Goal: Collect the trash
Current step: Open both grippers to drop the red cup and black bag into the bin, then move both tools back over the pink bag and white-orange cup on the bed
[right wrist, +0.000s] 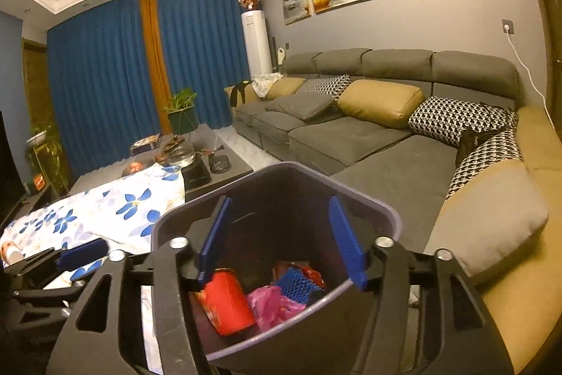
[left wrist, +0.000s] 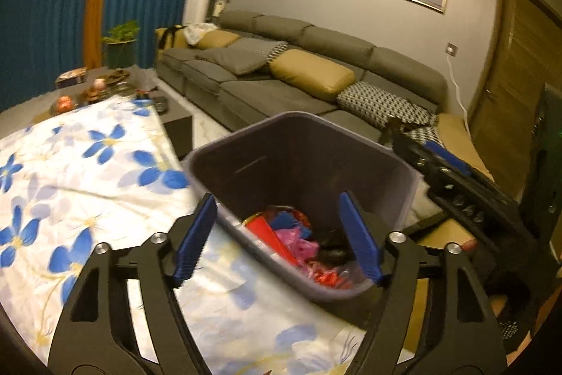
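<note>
A dark trash bin (left wrist: 302, 116) (right wrist: 281, 166) stands between the flowered table and the sofa. Inside lie a red packet (left wrist: 270, 238) (right wrist: 228, 301), a pink plastic bag (left wrist: 302, 245) (right wrist: 274, 304) and a blue crumpled piece (right wrist: 298, 283). My left gripper (left wrist: 277, 234) is open at the bin's near edge, one blue finger over the cloth, the other over the bin, and its pads hold nothing. My right gripper (right wrist: 281, 234) hangs open above the bin's mouth, also holding nothing. Each gripper shows in the other's view: the right (left wrist: 446, 164), the left (right wrist: 80, 252).
A white cloth with blue flowers (left wrist: 87, 181) (right wrist: 123, 209) covers the table left of the bin. A grey sofa (left wrist: 281, 83) (right wrist: 351, 136) with cushions runs behind and to the right. A dark coffee table (right wrist: 217, 164) bears a glass pot and small items. A wooden door (left wrist: 520, 76) is at right.
</note>
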Motion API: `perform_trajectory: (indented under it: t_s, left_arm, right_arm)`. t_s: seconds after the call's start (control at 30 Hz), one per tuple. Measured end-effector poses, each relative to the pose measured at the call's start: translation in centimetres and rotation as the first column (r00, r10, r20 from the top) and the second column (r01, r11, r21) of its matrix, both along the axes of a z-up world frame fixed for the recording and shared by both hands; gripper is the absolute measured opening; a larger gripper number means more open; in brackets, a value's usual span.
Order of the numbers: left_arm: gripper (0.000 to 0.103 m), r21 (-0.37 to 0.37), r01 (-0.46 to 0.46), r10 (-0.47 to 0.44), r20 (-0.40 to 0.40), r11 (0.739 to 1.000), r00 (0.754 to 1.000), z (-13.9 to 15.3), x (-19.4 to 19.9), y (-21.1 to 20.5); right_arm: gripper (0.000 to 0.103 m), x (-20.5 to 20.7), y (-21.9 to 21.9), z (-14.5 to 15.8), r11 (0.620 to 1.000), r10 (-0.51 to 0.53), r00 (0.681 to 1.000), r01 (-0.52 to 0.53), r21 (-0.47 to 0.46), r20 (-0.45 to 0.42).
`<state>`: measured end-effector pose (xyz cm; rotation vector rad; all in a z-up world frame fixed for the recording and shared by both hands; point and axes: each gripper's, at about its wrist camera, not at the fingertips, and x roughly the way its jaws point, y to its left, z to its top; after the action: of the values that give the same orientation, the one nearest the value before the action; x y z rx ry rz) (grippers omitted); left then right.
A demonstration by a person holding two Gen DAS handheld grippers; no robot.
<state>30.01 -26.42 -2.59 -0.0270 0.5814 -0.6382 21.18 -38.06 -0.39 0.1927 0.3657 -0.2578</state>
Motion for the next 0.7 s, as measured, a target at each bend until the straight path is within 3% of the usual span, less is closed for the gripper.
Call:
perform_trajectory:
  t_s: [0.17,0.37,0.53,0.7]
  left_arm:
    - [0.085,0.018,-0.118,0.117,0.059,0.993,0.991,0.9,-2.5,3.8]
    - [0.09,0.067,-0.251,0.241,0.127,0.966,0.962,1.8,-6.6,9.6]
    - [0.091,0.067,-0.401,0.387,0.152,0.914,0.909,2.1,-10.0,15.2]
    - [0.091,0.084,-0.555,0.539,0.157,0.827,0.827,1.4,-13.0,21.8]
  right_arm:
    - [0.083,-1.9,1.0,0.3,1.0,-0.012,1.0,0.013,-0.005,0.017]
    - [0.088,-3.8,3.7,0.7,0.999,0.041,0.999,-0.041,-0.001,0.022]
    - [0.089,-5.5,7.8,0.8,0.993,0.115,0.993,-0.113,-0.028,0.042]
    - [0.09,-6.3,12.0,0.6,0.978,0.205,0.979,-0.203,-0.054,0.02]
